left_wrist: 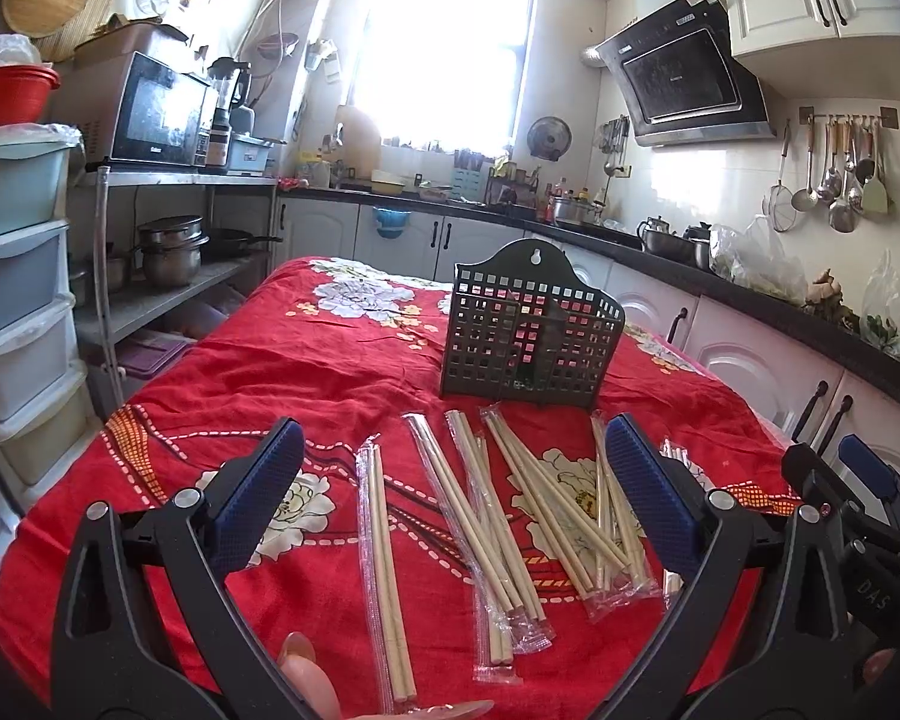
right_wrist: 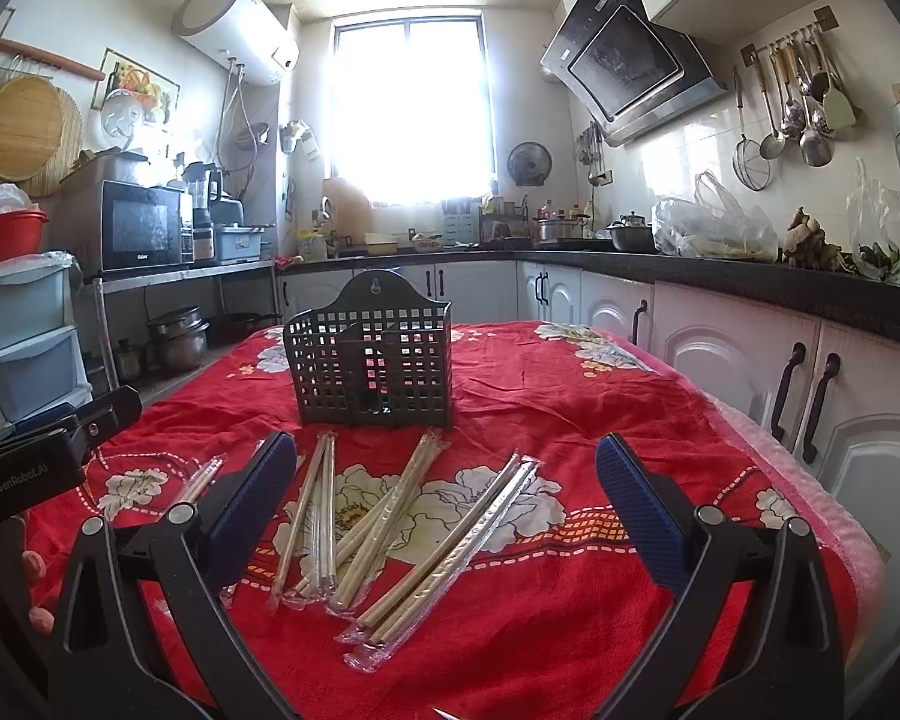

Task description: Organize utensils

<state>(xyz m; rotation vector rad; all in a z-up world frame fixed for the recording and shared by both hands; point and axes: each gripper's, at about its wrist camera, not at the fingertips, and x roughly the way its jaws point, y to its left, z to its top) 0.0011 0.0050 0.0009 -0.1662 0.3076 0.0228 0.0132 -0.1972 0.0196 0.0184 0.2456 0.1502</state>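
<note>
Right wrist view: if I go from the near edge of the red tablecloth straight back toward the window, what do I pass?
Open right gripper → wrapped chopsticks scattered on the red tablecloth → empty dark lattice utensil holder, standing upright → white cabinets → cluttered counter → bright window.

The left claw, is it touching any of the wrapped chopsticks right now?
Apart. The left wrist view shows the left claw open and raised above the wrapped chopsticks, which lie flat on the red tablecloth with nothing gripping them.

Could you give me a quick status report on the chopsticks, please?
Left gripper and right gripper open, empty. Wrapped chopsticks loose on red cloth. Holder upright, empty, unobstructed.
</note>
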